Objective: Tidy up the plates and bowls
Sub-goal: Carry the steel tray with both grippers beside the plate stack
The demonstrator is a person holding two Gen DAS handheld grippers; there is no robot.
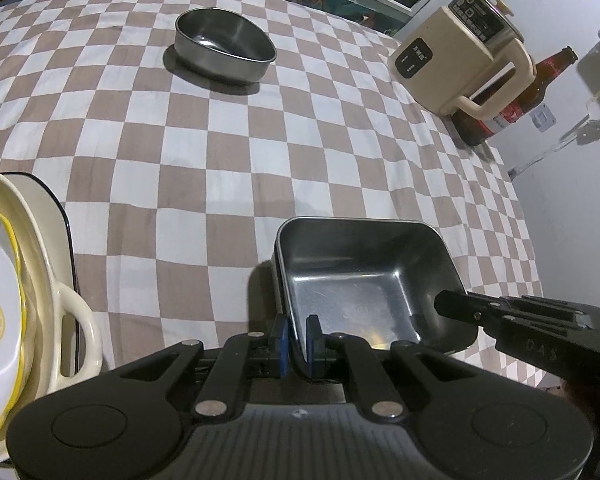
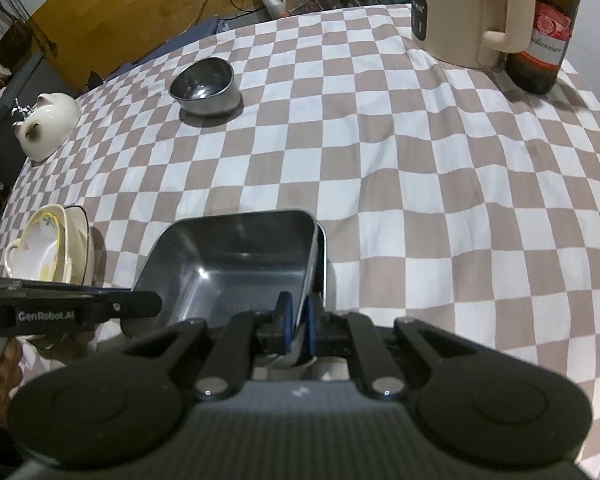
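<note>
Left gripper (image 1: 297, 338): clamped on near-left rim of rectangular stainless-steel tray (image 1: 364, 276)
Right gripper (image 2: 296, 318): clamped on tray's near-right rim

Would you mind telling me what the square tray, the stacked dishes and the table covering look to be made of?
Square tray: probably stainless steel, brushed; grey sheen, soft reflections, thin rolled rim. Stacked dishes: apparently glazed ceramic; glossy cream surfaces, thick loop handle, printed lemon motif, though melamine can't be excluded. Table covering: woven fabric, matte; checked brown and white with soft wrinkles.
</note>
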